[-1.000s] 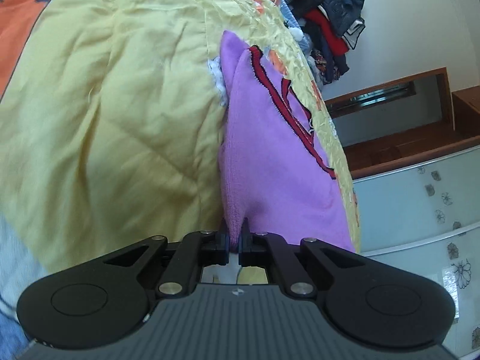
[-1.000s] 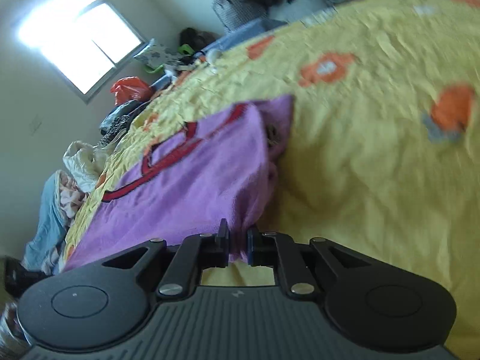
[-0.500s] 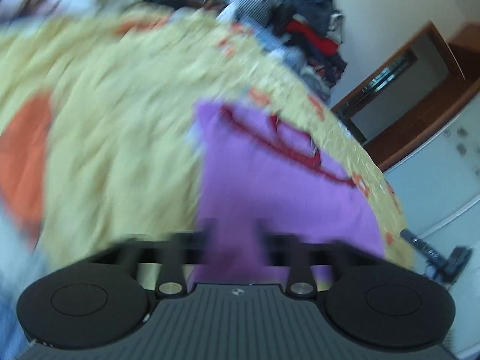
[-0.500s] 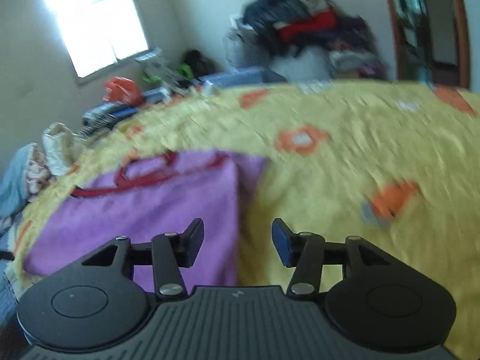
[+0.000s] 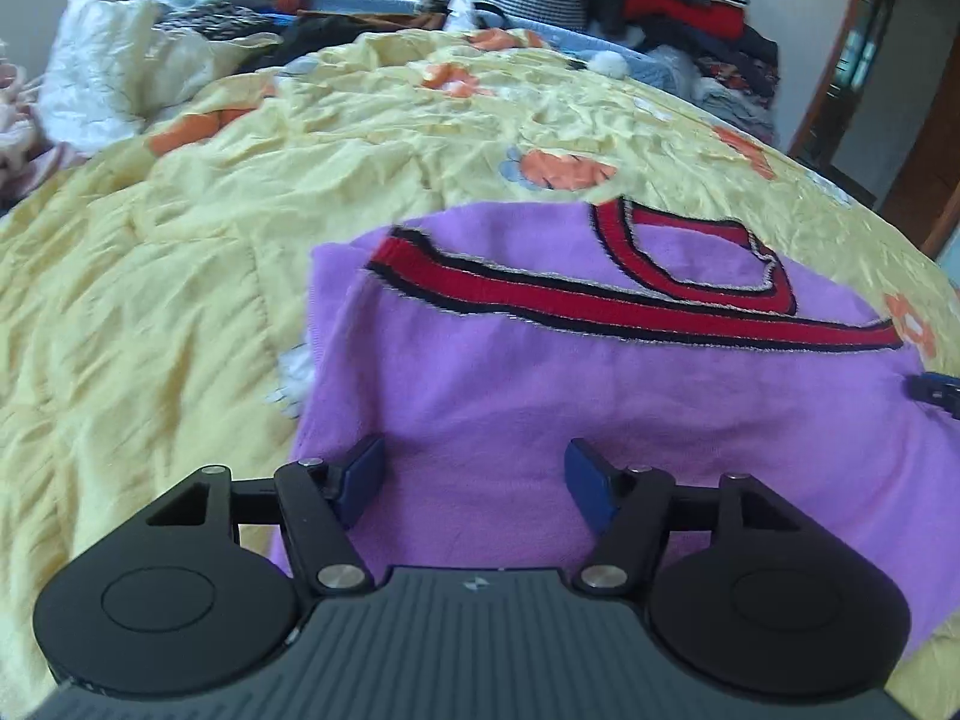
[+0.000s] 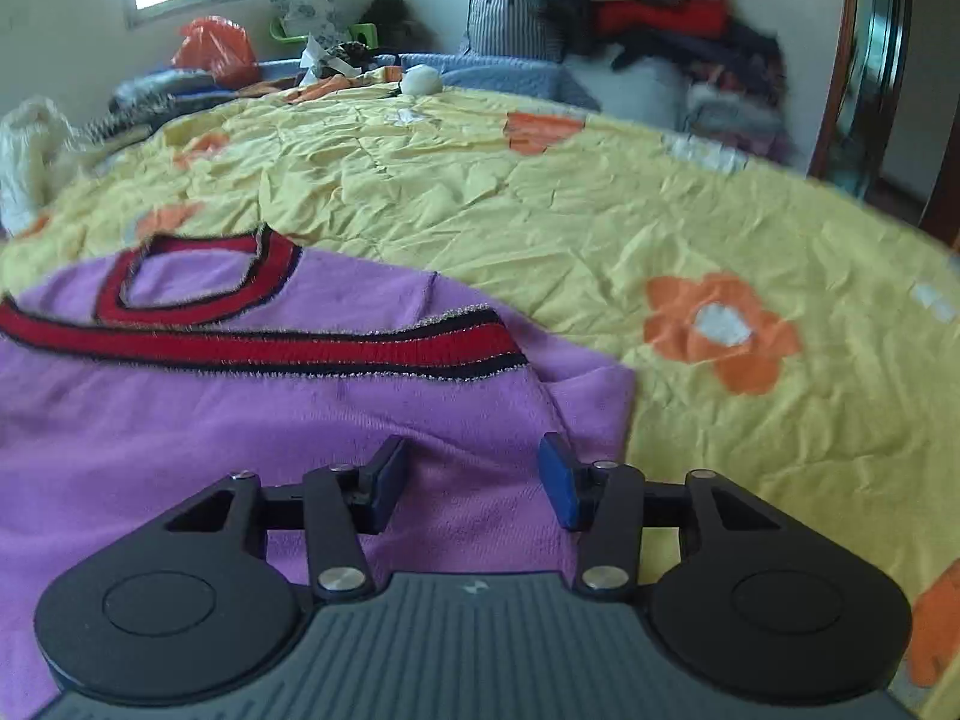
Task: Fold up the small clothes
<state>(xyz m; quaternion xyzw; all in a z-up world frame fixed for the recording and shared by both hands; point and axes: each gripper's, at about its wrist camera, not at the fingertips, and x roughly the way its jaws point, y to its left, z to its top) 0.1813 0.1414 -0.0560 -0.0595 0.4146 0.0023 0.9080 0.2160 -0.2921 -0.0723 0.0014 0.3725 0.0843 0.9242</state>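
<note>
A purple knit top (image 5: 600, 390) with red and black trim lies folded flat on the yellow flowered bedspread (image 5: 180, 300). My left gripper (image 5: 474, 468) hovers over the top's near left part, open, with nothing pinched between its blue pads. In the right wrist view the same top (image 6: 240, 420) fills the lower left, and my right gripper (image 6: 474, 462) hangs over its near right corner. Its jaws are closing slightly but stand apart, pressing on nothing. A tip of the right gripper (image 5: 933, 390) shows at the right edge of the left wrist view.
The bedspread (image 6: 600, 210) stretches away to the right. A heap of dark and red clothes (image 6: 648, 12) is stacked at the far end, with an orange bag (image 6: 213, 51) and a white crumpled cloth (image 5: 108, 60) to the left. A wooden door frame (image 6: 870, 60) stands at the right.
Both grippers were shut on the purple top's edge a second ago. They have let go, opened, rolled level and drawn back; the top now lies flat.
</note>
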